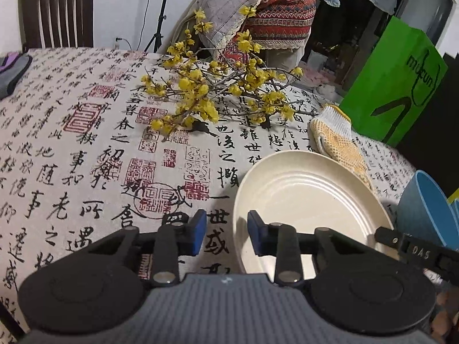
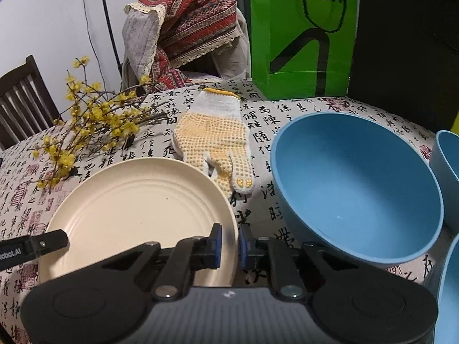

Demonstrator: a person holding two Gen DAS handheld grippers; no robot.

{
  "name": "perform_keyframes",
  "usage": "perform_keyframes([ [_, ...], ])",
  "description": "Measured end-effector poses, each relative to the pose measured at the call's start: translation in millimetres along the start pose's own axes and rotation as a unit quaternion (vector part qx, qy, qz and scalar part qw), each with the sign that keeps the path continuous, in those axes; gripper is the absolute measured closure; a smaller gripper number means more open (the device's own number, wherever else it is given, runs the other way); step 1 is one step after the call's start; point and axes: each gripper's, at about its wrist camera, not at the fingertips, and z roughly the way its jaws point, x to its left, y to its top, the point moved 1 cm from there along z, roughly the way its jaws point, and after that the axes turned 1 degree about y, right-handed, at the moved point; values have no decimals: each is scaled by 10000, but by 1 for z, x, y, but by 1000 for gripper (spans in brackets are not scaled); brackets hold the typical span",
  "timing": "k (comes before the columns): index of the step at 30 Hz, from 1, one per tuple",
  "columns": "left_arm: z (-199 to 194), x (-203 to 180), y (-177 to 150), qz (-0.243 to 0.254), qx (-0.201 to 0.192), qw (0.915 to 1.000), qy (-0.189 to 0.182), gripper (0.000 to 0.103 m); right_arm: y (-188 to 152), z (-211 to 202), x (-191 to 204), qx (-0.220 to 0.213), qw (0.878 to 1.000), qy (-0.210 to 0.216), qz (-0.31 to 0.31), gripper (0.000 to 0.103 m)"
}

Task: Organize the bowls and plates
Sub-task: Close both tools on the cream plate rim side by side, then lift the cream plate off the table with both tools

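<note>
Both claws had closed in on the cream plate [image 2: 137, 209], which lay on the tabletop [image 1: 71, 143] at nine o'clock of the blue bowl [image 2: 355, 189]. The right claw [image 2: 228, 246] pinched the plate's rim at three o'clock. The left claw [image 1: 226, 232] straddled the opposite rim, pads not yet touching. Lifting seemed next, needing level hands. The plate looked smooth, ridged, matte.

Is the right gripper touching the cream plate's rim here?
Touching. In the right wrist view the right gripper has its blue pads closed on the cream plate at its right rim, no gap showing.
</note>
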Motion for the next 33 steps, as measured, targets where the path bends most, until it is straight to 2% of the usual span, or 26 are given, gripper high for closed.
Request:
perform_keyframes([
  [7, 2, -2, -2, 74, 62, 9998, -172, 87, 0, -2, -3, -7, 10000, 82, -51, 95],
  [11, 2, -3, -2, 88, 54, 9998, -164, 91, -1, -3, -1, -22, 9999, 88, -145, 95],
  [21, 0, -2, -1, 129, -12, 9999, 50, 90, -9, -10, 4, 39, 9985, 291, -472, 96],
  [33, 0, -4, -1, 268, -8, 9996, 123, 90, -5, -7, -1, 98, 9979, 475, -437, 96],
])
